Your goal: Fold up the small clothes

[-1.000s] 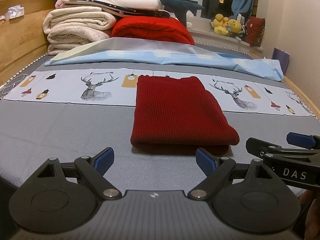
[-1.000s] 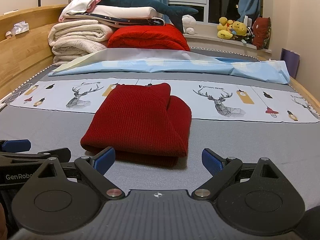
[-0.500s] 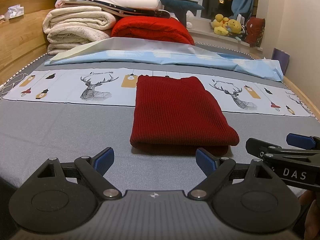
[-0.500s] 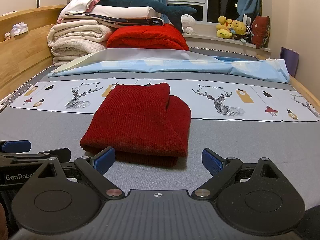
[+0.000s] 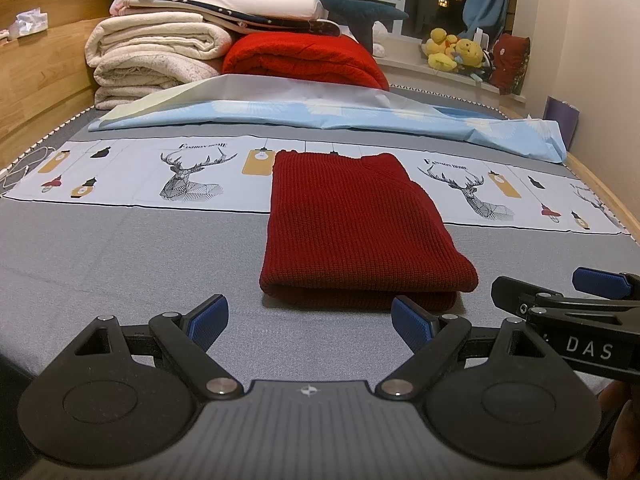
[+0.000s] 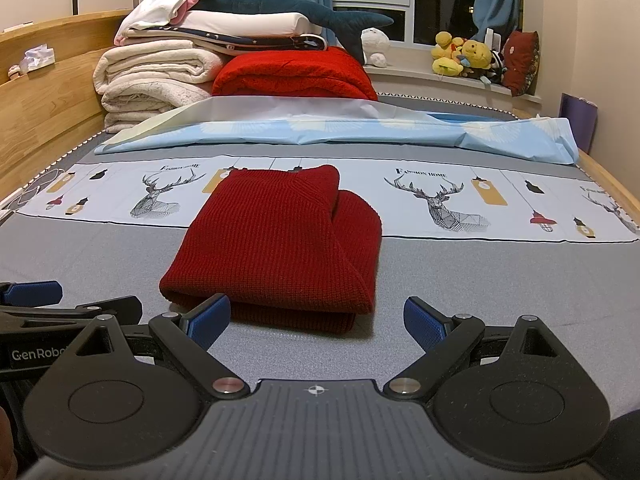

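A dark red knitted garment [image 5: 356, 228] lies folded into a thick rectangle on the grey bed sheet [image 5: 120, 256]; in the right wrist view the red garment [image 6: 280, 244] shows a second folded layer along its right side. My left gripper [image 5: 310, 318] is open, just short of the garment's near edge and holding nothing. My right gripper [image 6: 316, 318] is open too, close to the garment's near right corner, empty. Each gripper appears at the other view's edge: the right one [image 5: 560, 300], the left one [image 6: 72, 304].
A deer-print strip [image 5: 160, 176] crosses the bed behind the garment, then a light blue sheet [image 5: 320, 116]. Stacked blankets and a red quilt [image 5: 296, 56] fill the back left. A wooden bed frame [image 5: 36, 80] runs along the left, plush toys [image 5: 456, 52] on the sill.
Almost nothing differs; the right wrist view has edged slightly closer to the garment. Both grippers stay open.
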The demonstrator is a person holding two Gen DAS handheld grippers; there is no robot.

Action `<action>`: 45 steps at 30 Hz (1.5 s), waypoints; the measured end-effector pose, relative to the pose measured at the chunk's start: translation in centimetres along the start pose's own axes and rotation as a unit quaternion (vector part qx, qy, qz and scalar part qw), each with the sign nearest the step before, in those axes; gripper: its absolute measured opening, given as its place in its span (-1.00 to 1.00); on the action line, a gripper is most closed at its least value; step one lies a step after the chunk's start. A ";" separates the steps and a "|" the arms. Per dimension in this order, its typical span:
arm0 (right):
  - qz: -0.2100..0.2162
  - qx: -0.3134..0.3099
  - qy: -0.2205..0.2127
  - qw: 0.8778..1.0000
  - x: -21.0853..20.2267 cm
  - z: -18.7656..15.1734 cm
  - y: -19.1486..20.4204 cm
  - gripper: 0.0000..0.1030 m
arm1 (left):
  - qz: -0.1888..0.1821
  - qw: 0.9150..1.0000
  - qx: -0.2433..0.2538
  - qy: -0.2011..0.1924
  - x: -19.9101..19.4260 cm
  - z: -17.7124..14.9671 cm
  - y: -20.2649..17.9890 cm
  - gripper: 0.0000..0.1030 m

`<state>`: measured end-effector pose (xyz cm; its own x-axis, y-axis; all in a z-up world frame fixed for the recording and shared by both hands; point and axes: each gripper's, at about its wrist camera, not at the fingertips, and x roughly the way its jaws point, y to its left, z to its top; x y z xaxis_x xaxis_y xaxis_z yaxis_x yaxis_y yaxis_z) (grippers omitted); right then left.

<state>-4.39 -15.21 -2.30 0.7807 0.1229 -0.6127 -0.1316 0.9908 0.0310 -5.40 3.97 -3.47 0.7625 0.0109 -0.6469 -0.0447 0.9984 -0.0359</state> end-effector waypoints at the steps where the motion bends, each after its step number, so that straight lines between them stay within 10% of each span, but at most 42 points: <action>1: 0.000 0.000 0.000 1.000 0.0 0.0 0.0 0.82 | 0.000 1.000 0.000 0.000 0.0 0.0 0.0 0.78; 45: -0.004 0.005 0.006 1.000 0.6 -0.6 0.3 0.82 | -0.002 1.000 0.002 0.005 0.6 -0.3 0.1 0.78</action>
